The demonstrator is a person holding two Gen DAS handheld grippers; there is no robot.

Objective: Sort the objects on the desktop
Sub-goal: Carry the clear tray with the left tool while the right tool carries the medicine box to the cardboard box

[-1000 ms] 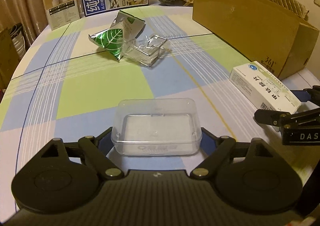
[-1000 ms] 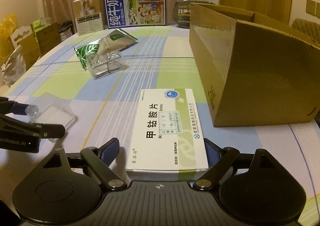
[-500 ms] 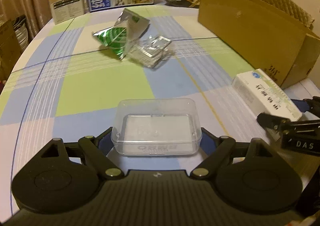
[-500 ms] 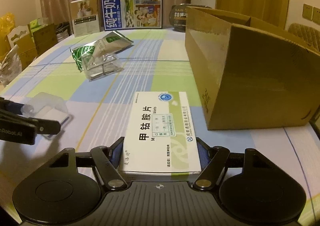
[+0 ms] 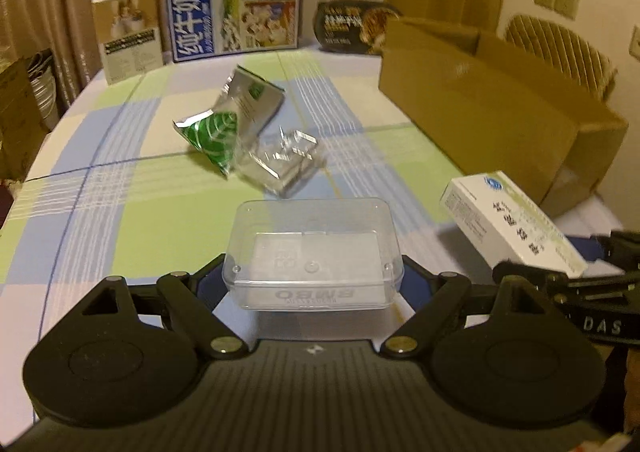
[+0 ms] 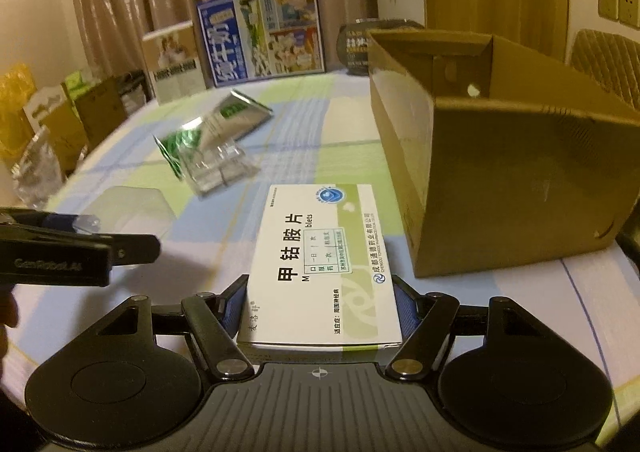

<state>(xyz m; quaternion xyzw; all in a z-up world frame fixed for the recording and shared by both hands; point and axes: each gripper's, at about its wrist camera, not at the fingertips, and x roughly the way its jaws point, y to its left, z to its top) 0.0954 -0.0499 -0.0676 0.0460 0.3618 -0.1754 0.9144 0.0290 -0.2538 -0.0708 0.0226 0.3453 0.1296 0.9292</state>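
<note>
One clear plastic case [image 5: 313, 252] sat clamped in the left tool [image 5: 312, 284], and one white medicine box [image 6: 320, 264] in the right tool [image 6: 320, 304], both raised above the counter [image 5: 120, 220] beside one cardboard box [image 6: 500, 156]; left of it lay one green foil packet [image 5: 224, 124].

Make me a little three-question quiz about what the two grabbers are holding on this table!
1. True or false: the left gripper holds a clear plastic box.
2. What does the right gripper grip? A) green foil pouch B) white medicine box C) book
3. Fill in: the big open container beside the medicine box is a brown ____ box.

Key: 1 true; 2 B; 3 cardboard.
</note>
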